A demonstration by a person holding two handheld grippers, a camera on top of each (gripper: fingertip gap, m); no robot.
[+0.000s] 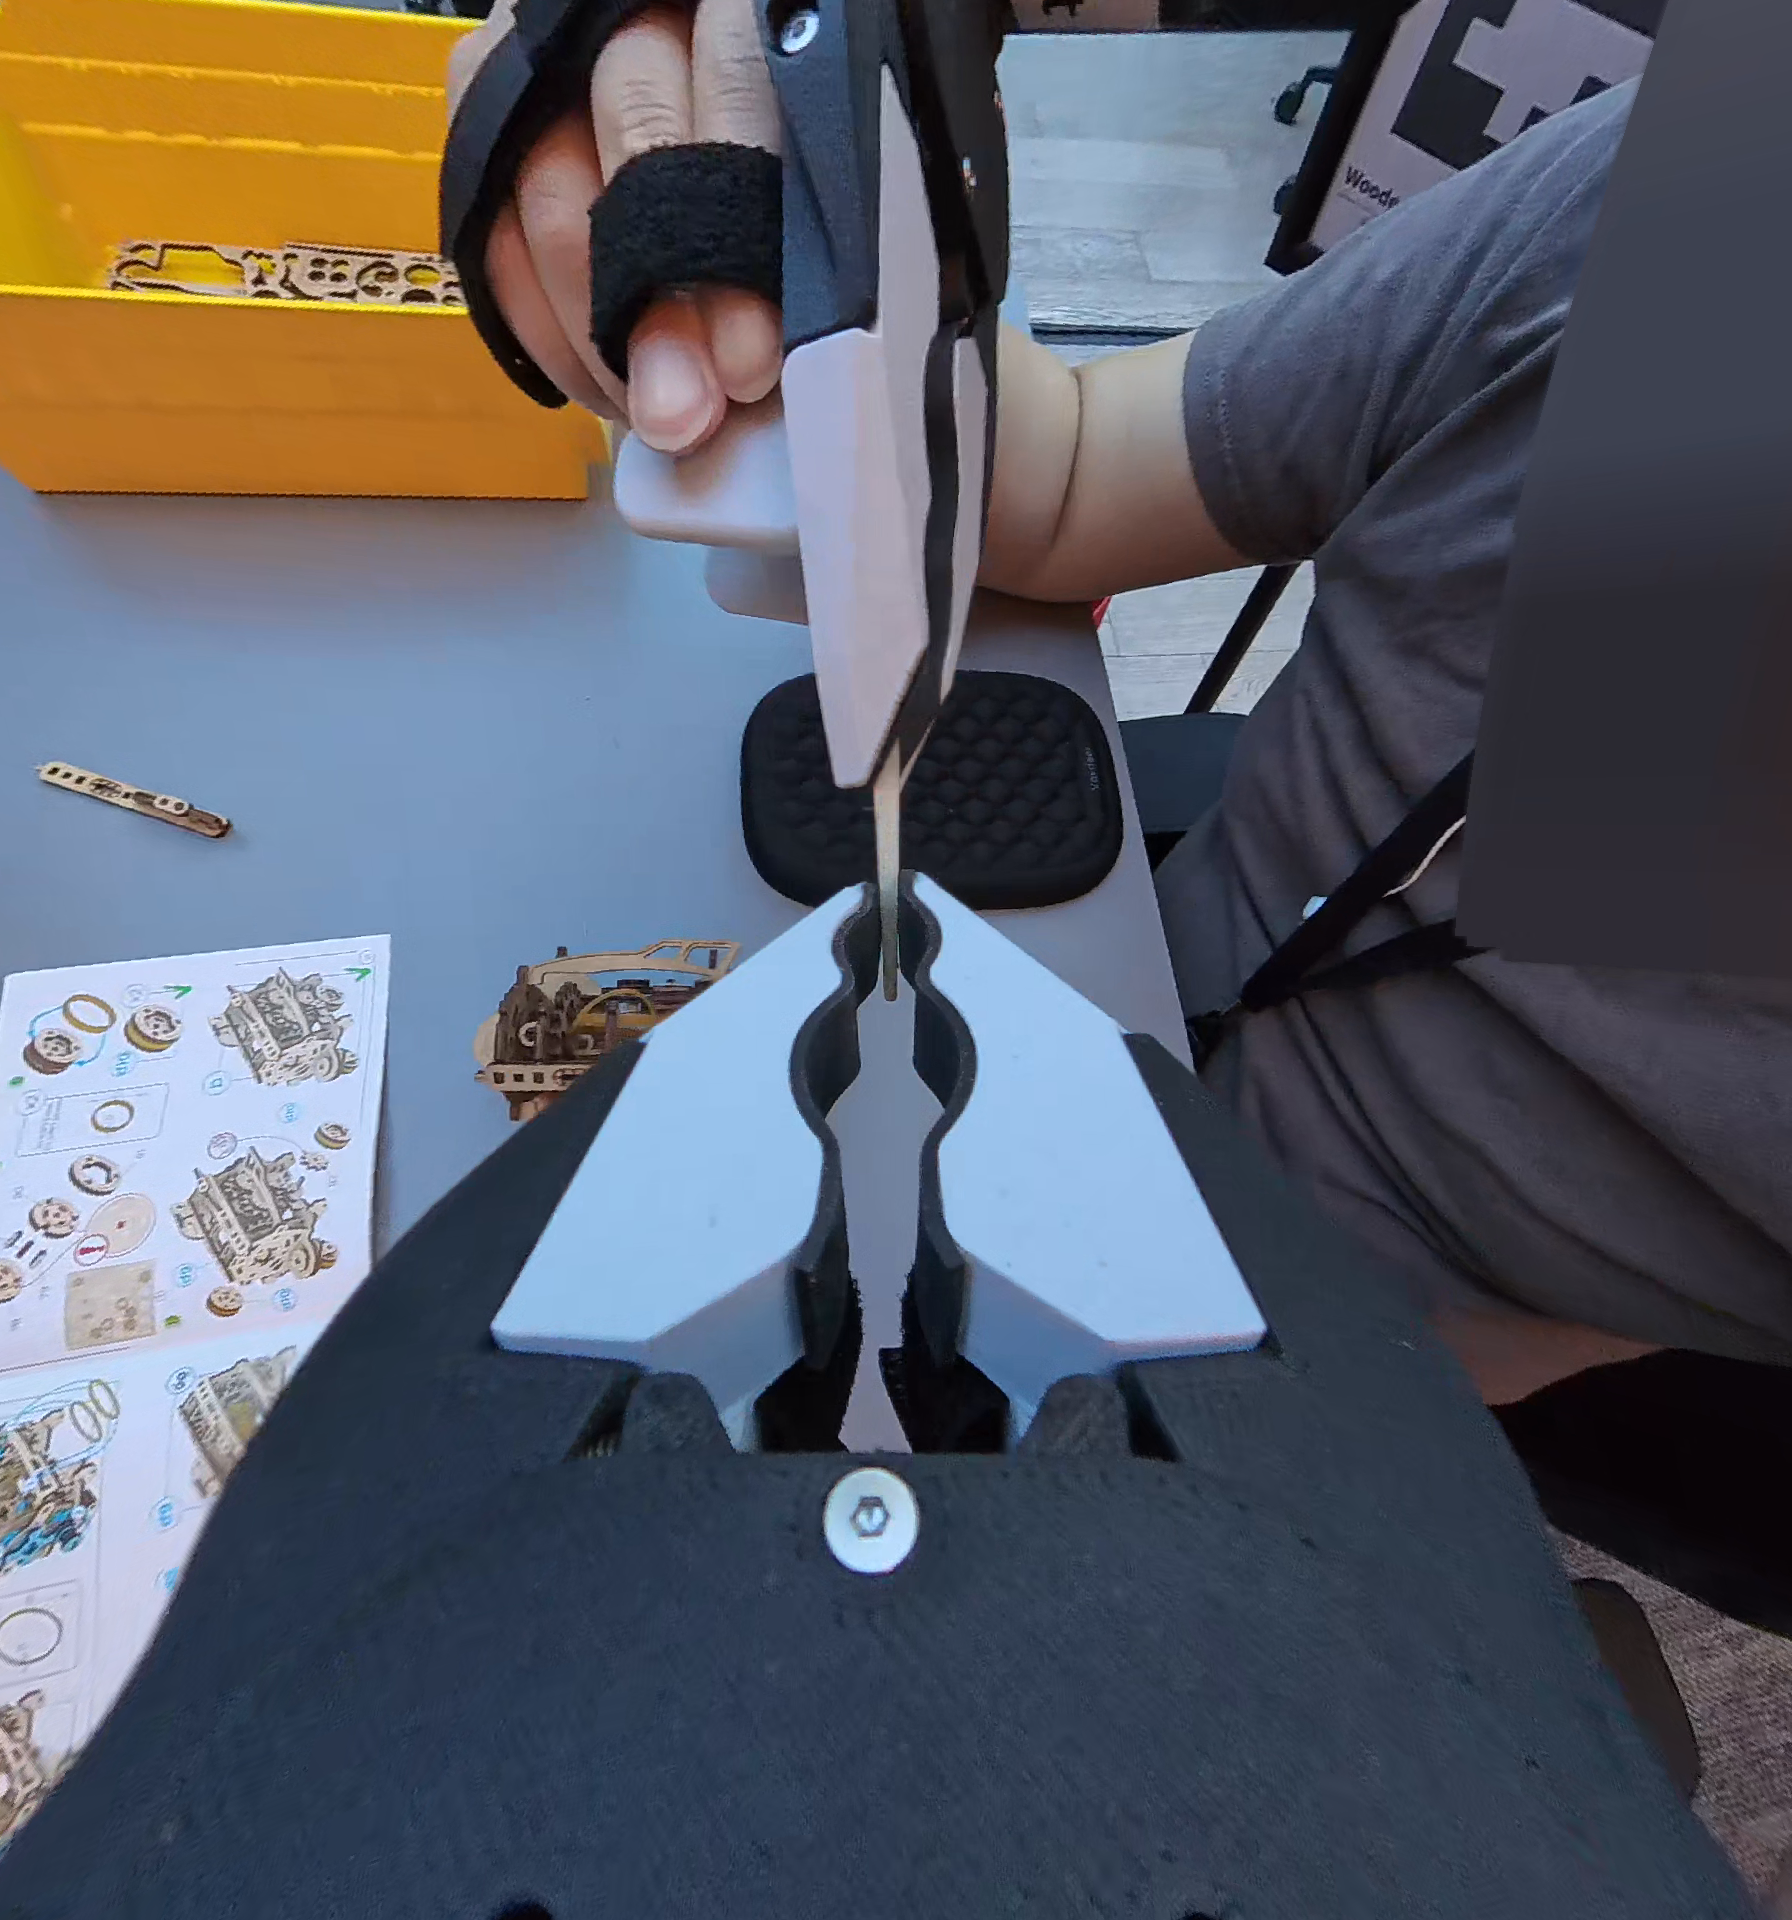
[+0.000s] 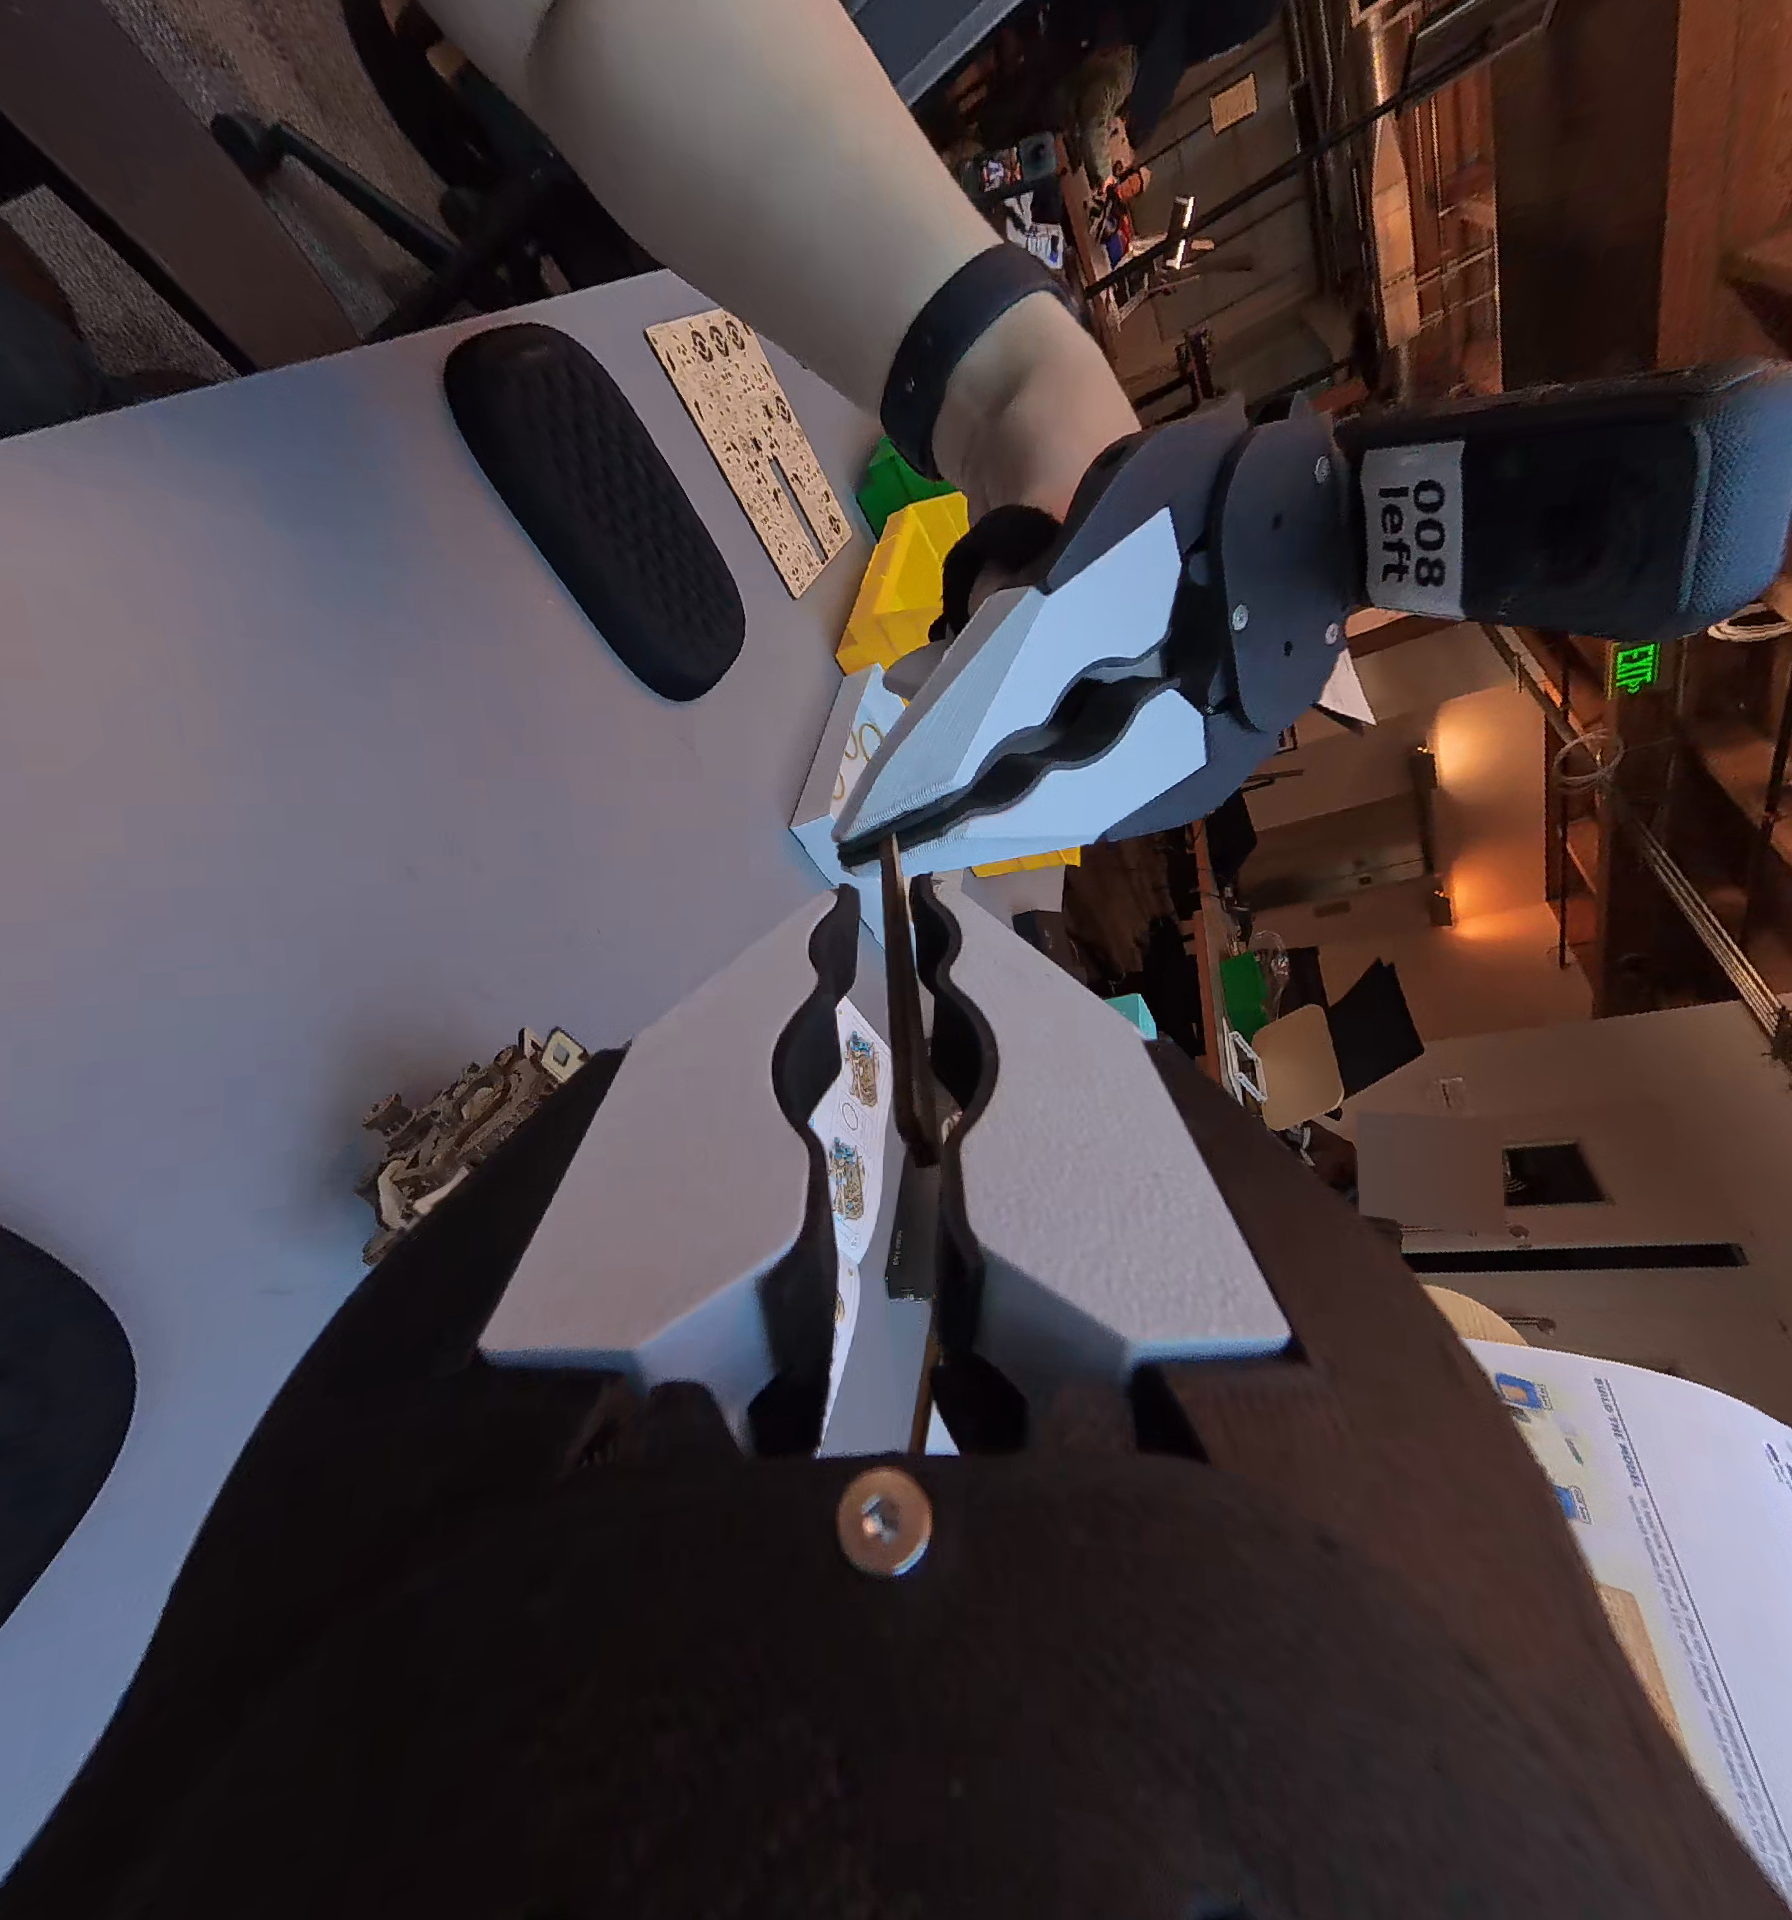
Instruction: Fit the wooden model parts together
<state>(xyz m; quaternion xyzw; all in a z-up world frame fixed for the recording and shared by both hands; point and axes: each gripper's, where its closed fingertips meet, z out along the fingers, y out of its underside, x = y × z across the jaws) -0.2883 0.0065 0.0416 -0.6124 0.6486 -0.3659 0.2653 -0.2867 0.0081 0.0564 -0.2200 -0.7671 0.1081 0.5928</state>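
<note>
**Holding one thin strip between both grippers**

Pinching opposite ends, the left gripper [image 1: 887, 914] and right gripper [image 1: 897, 774] meet tip to tip above the bench [image 1: 352, 644]. The wooden strip [image 1: 887, 883] runs straight between them. The half-built model [image 1: 601, 1023] lies lower left, nearer the left gripper.

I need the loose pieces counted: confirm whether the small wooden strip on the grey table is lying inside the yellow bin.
No, the wooden strip lies on the bare table, outside the yellow bin.
</note>
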